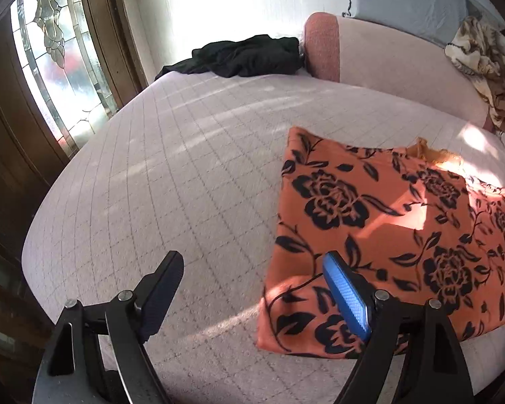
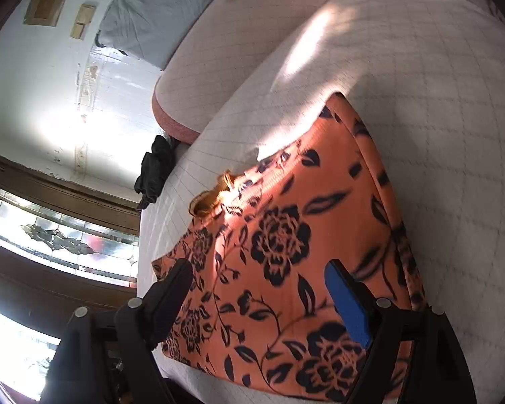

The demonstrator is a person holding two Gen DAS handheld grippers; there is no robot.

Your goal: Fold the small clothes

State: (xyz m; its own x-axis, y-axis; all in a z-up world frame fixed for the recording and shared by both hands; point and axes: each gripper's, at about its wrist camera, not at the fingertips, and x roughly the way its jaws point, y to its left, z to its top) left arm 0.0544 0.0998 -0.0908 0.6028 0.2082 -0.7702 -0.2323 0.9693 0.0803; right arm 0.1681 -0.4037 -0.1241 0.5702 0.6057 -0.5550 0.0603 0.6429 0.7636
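While orange floral cloth (image 1: pixel 387 229) is lying folded on quilted bed (image 1: pixel 171 181), left gripper (image 1: pixel 252 289) and right gripper (image 2: pixel 259 296) are hovering spread, gripping nothing.

The orange cloth (image 1: pixel 387 222) with a black rose and leaf print lies folded into a flat, roughly square shape on the pale quilted cover. The edges look pretty tidy, and a bit of yellowish trim (image 2: pixel 208 198) pokes out at the far edge. Sunlight falls across part of it.

There's also a crumpled black garment (image 1: pixel 242 55) lying well apart at the far edge.
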